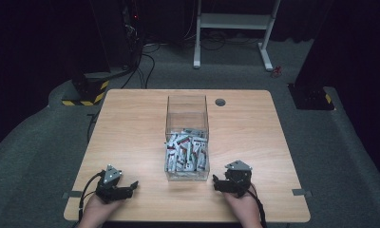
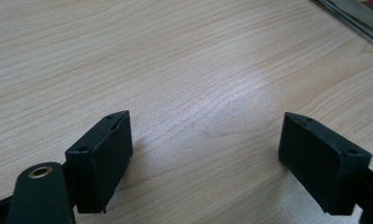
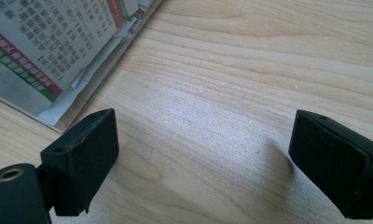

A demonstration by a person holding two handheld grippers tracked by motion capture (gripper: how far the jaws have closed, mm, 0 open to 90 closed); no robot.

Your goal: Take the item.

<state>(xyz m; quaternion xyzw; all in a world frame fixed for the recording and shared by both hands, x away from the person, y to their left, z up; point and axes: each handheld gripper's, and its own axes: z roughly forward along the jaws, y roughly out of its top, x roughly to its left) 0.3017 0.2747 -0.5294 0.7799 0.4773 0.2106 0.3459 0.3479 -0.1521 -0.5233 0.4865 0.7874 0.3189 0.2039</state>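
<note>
A clear, tall, square-sided plastic bin (image 1: 186, 114) stands at the centre of the high view on a light wooden table (image 1: 131, 123). Its lower part holds a loose heap of small white and grey sachets (image 1: 185, 153) with red and green bands; the upper part of the bin is bare.

The left gripper (image 1: 131, 187) sits in the lower left of the high view, held in a hand (image 1: 95, 209) that comes in from the bottom edge, its tips aimed toward the right of the frame, at the bin's near corner. It is near the bin but apart from it. In the left gripper view its two black jaws stand wide apart with bare wood grain between them, gripping nothing, and the bin's edge (image 2: 348, 14) shows as a thin strip in the upper right corner.

The right gripper (image 1: 216, 183) is in the lower right of centre in the high view, held by the other hand (image 1: 242, 206), just beside the bin's near right corner. In the right gripper view its jaws are likewise spread wide and empty over the table, and the sachets (image 3: 44, 42) press against the bin wall in the upper left of the frame, close ahead of the jaw on the left.

There the nearest sachet shows rows of small dark printed characters, too small to read, edged by a red stripe and a green stripe.
</note>
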